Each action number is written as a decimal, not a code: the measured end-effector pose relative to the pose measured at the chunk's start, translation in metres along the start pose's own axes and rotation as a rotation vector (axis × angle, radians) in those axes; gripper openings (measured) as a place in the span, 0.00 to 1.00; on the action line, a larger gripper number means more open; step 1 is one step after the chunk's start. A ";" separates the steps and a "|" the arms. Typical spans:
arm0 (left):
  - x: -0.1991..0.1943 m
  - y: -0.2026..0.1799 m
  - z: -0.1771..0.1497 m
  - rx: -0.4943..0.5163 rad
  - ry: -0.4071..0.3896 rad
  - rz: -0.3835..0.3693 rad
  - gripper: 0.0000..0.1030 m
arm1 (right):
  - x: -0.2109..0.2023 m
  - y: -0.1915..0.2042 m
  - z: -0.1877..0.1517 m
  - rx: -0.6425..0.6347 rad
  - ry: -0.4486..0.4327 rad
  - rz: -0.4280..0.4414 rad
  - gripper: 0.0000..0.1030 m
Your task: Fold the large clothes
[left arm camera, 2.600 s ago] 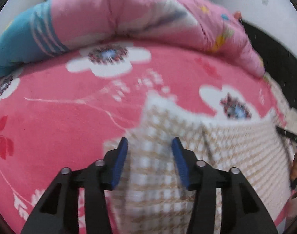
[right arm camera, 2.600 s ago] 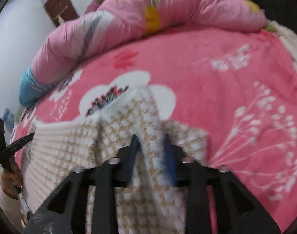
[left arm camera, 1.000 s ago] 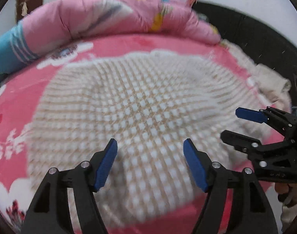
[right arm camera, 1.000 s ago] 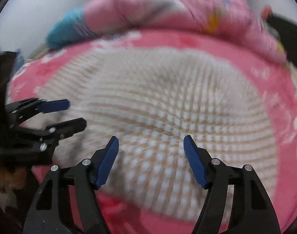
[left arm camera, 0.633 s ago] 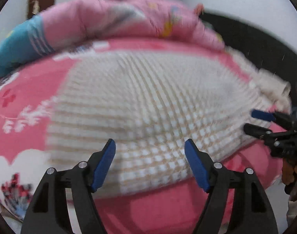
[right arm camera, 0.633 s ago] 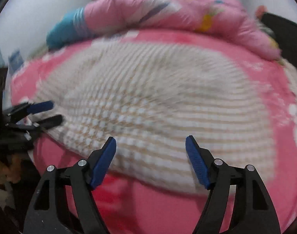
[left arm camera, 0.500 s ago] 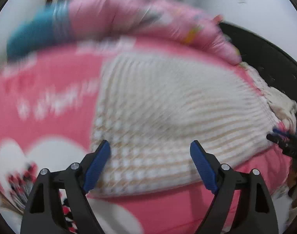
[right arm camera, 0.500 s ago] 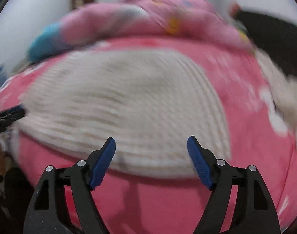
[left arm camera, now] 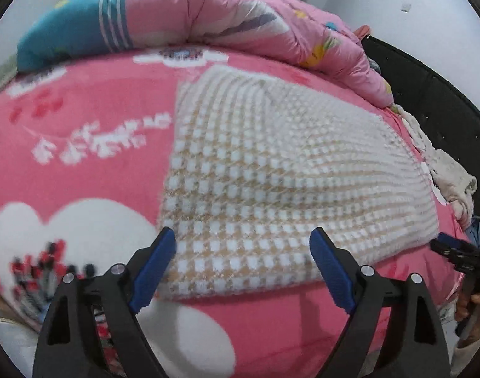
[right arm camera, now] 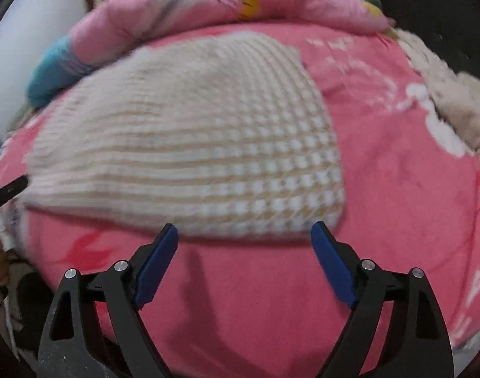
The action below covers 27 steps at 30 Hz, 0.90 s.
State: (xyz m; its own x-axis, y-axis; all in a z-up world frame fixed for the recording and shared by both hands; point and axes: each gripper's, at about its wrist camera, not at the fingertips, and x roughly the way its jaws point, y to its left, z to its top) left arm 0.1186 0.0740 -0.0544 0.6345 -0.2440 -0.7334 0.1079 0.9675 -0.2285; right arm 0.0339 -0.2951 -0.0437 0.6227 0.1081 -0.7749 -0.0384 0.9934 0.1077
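I see the pink floral bedspread filling both views, a rolled pink quilt along its far side. The checked cream garment lies flat on the bedspread (folded into a rough rectangle). My left gripper hangs over its near left corner, jaws opening, gripping nothing. My right gripper sits just short of the garment's near edge, jaws opening, nothing between them.

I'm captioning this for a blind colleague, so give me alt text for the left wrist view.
A folded beige-and-white checked garment lies flat on a pink floral blanket. The left gripper hovers at its near left corner, opening, holding nothing. A rolled pink quilt lies behind.
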 end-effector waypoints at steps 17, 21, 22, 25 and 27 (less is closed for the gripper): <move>-0.148 -0.068 -0.051 0.047 -0.207 0.202 0.95 | -0.093 0.085 -0.003 -0.092 -0.383 -0.027 0.92; -0.140 -0.082 -0.058 0.105 -0.137 0.275 0.95 | -0.095 0.098 -0.009 -0.109 -0.359 -0.066 0.92; -0.139 -0.085 -0.059 0.116 -0.122 0.271 0.95 | -0.097 0.101 -0.012 -0.113 -0.351 -0.072 0.92; -0.138 -0.092 -0.064 0.138 -0.136 0.277 0.95 | -0.092 0.103 -0.011 -0.103 -0.316 -0.054 0.92; -0.138 -0.099 -0.066 0.136 -0.160 0.302 0.95 | -0.088 0.103 -0.010 -0.093 -0.296 -0.056 0.92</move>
State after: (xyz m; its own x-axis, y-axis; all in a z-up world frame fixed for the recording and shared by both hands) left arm -0.0303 0.0079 0.0267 0.7636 0.0574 -0.6431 -0.0090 0.9969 0.0783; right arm -0.0326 -0.2020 0.0296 0.8261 0.0510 -0.5612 -0.0605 0.9982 0.0015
